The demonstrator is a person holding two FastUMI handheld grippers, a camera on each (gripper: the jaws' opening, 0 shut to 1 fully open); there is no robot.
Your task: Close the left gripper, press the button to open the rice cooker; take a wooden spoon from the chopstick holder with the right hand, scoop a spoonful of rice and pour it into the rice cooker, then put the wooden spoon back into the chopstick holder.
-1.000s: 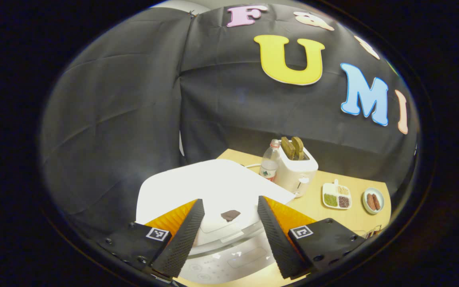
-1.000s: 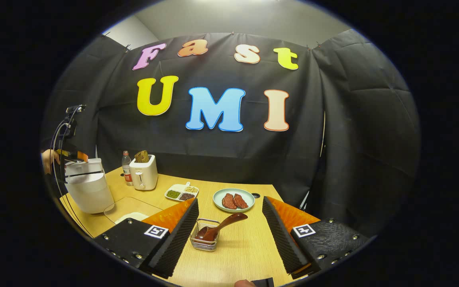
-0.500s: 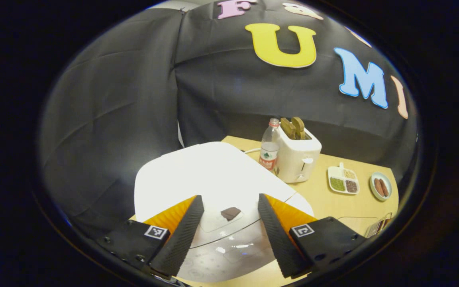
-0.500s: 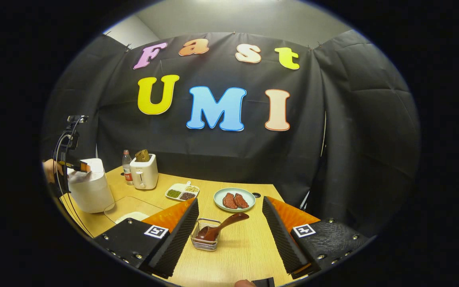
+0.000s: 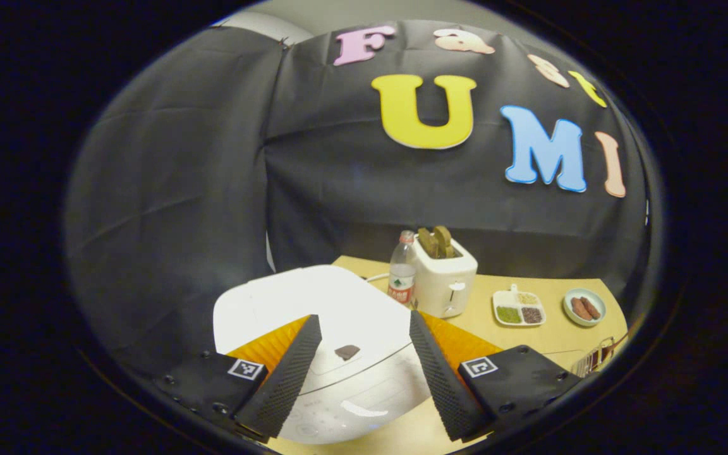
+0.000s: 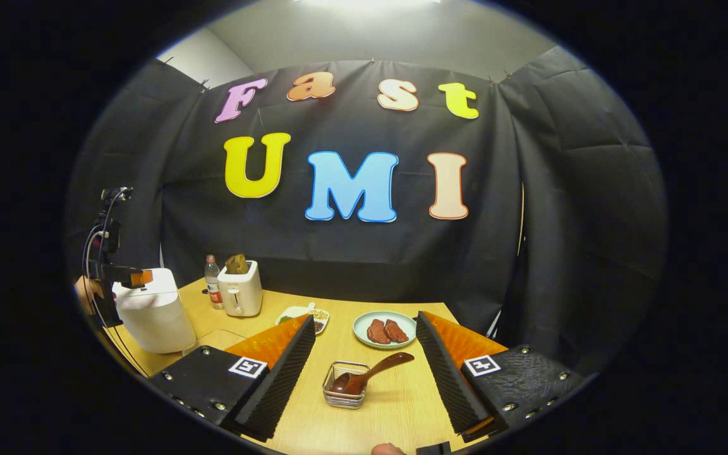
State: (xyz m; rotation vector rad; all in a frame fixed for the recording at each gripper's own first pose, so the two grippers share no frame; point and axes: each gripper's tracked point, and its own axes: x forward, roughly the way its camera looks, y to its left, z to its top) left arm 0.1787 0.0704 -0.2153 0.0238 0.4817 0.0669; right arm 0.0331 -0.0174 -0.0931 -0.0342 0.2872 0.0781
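Your left gripper (image 5: 359, 354) hangs wide open over the rice cooker (image 5: 313, 316) (lid down); your right gripper (image 6: 364, 366), also wide, faces the wooden spoon (image 6: 370, 377) in the chopstick holder (image 6: 346, 393) on the worktop (image 6: 395, 411).

White rice cooker (image 5: 313, 303) sits lid down, a small dark button (image 5: 347, 352) on its front. At six o'clock in the right gripper view, the brown wooden spoon (image 6: 370, 376) leans in the wire chopstick holder (image 6: 345, 395), handle toward two o'clock.

Rice cooker (image 5: 313, 303) glossy white plastic; wooden spoon (image 6: 370, 376) lacquered, shiny; chopstick holder (image 6: 346, 393) metal wire; table (image 6: 389, 404) matt wood-grain.
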